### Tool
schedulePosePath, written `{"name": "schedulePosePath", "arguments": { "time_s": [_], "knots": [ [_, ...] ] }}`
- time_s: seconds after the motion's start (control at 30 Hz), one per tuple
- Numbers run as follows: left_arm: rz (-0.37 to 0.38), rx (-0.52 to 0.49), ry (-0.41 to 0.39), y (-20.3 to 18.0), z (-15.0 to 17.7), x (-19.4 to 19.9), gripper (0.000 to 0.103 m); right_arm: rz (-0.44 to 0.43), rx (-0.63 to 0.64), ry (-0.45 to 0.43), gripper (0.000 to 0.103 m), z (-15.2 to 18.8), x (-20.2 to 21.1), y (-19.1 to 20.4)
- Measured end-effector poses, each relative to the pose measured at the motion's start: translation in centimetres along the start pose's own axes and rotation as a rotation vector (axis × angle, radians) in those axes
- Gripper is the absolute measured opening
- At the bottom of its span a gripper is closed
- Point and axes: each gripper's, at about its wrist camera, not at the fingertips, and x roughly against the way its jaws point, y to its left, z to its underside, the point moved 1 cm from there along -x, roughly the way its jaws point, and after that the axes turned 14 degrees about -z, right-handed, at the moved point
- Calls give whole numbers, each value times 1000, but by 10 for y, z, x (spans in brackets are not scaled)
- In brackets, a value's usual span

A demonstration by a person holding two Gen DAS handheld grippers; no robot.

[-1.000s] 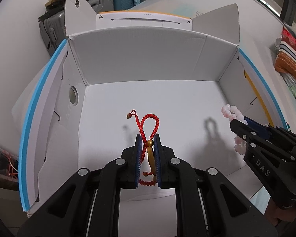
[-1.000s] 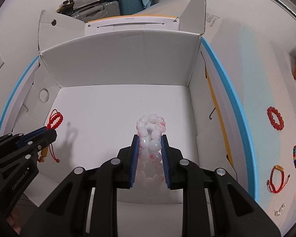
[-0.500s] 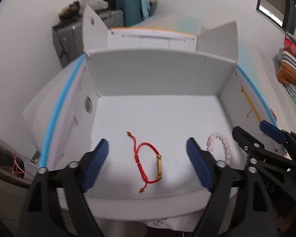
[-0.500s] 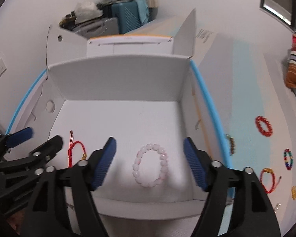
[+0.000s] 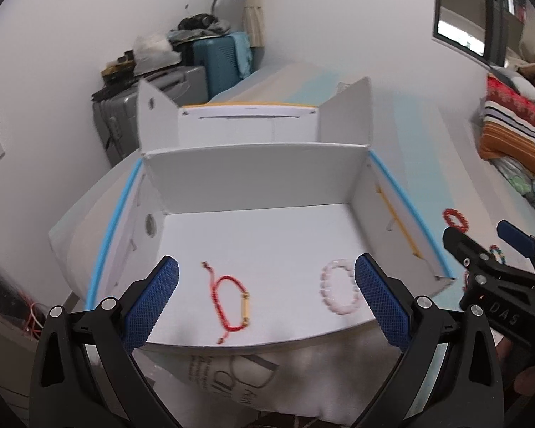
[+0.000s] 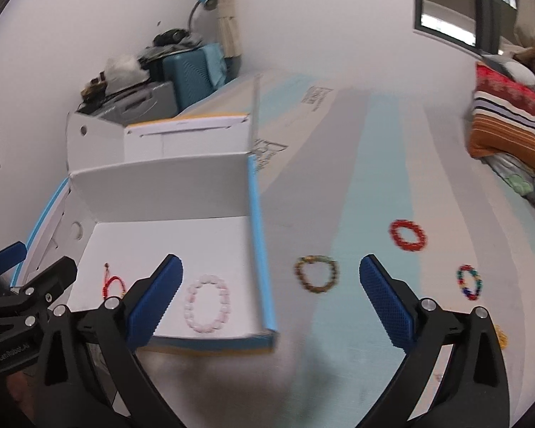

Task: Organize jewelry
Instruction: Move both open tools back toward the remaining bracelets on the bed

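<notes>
An open white box (image 5: 253,174) with blue edges stands on the pale striped surface. On its floor lie a red cord bracelet (image 5: 230,303) with a gold tube and a pink bead bracelet (image 5: 339,290). My left gripper (image 5: 265,267) hovers above the box's near edge, its jaws opening wide with nothing between them. My right gripper (image 6: 271,260) is over the box's right wall, jaws also opening and empty; the pink bead bracelet (image 6: 207,303) lies below its left finger. Each gripper shows at the edge of the other's view.
On the surface right of the box lie a brown-green bead bracelet (image 6: 316,273), a red bead bracelet (image 6: 407,234), a multicoloured one (image 6: 468,281) and a small yellow piece (image 6: 501,337). Suitcases (image 5: 210,67) stand behind; folded blankets (image 6: 510,125) lie far right.
Both grippers opened and let go: the red cord bracelet and the pink bead bracelet now lie on the box floor. Both hands rose and pulled back; the right one swung rightward.
</notes>
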Motion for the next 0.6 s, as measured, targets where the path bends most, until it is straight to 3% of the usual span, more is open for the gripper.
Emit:
{"name": "schedulePosePath", "arguments": {
  "time_s": [0.33, 0.6],
  "knots": [
    [90, -69, -43, -70, 1, 32, 97, 97, -72, -72, 95, 11, 63, -79],
    [188, -123, -63, -138, 0, 50, 97, 199, -139, -81, 95, 32, 99, -153]
  ]
}}
